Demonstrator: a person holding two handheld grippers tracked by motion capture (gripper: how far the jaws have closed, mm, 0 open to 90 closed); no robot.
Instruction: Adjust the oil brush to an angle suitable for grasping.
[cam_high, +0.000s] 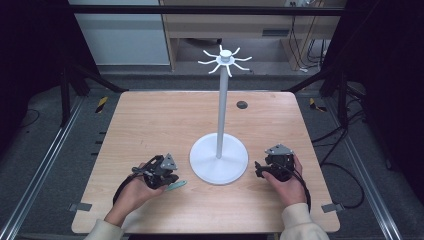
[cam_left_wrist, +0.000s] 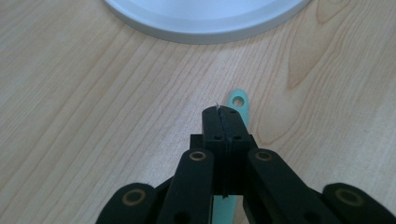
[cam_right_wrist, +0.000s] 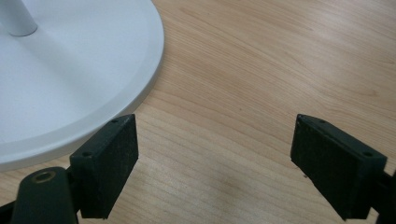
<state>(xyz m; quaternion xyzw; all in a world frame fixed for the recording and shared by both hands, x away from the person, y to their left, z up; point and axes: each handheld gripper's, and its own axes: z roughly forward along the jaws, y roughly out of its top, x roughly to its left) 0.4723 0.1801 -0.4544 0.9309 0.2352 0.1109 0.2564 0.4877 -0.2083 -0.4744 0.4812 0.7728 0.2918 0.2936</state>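
Note:
A flat teal strip (cam_high: 177, 185) with a hole at its far end lies on the wooden table, just left of the white stand's round base (cam_high: 205, 162). My left gripper (cam_high: 172, 179) rests over it, jaws shut together. In the left gripper view the strip (cam_left_wrist: 239, 103) passes under the closed jaws (cam_left_wrist: 224, 114) and pokes out beyond them, broad face up; whether the jaws touch it I cannot tell. My right gripper (cam_high: 258, 169) sits right of the base, open with nothing between its fingers (cam_right_wrist: 215, 154). The base's rim (cam_right_wrist: 140, 88) lies beside its left pad.
The stand's white pole (cam_high: 222, 115) rises from the base to a crown of curved hooks (cam_high: 225, 59). A dark round plug (cam_high: 242, 104) sits in the tabletop behind it. Grey tape tabs (cam_high: 80, 206) mark the table's near corners. Dark frame legs flank the table.

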